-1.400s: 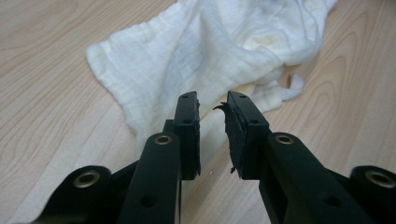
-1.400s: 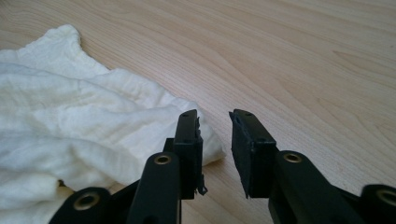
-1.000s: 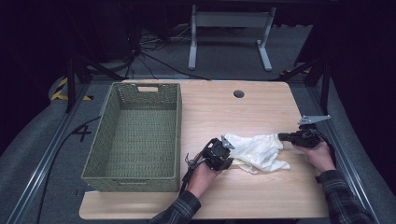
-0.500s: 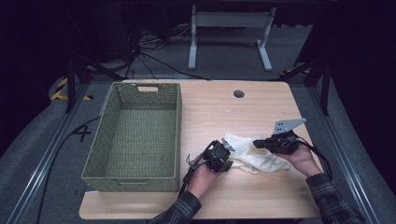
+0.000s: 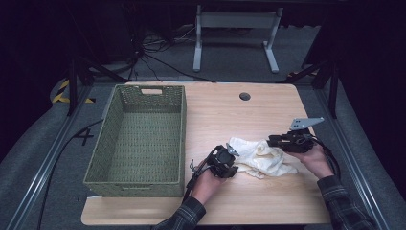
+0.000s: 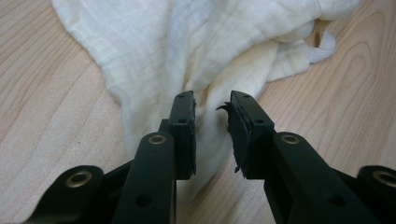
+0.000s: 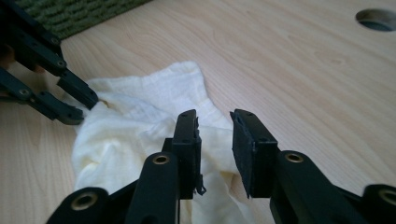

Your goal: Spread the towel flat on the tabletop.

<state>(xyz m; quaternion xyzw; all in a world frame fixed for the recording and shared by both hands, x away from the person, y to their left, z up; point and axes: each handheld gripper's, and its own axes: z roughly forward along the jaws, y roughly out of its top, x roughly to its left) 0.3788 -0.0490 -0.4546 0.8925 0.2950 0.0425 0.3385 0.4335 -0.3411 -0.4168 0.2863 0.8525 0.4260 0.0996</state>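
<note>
1. As the cream cloth lay crumpled on the worktop, the left gripper stood slightly parted, cloth between its fingers, unpinched.
2. The right gripper, fingers just released, hovered above the cloth.

Crumpled cream cloth, heaped on the wooden table.

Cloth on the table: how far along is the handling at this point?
Early stage. The cream cloth lies crumpled on the table, outside the green basket. In hand: the left gripper and right gripper both sit at the cloth, jaws apart; the right's have just been opening. Left: gripping and moving it.
</note>
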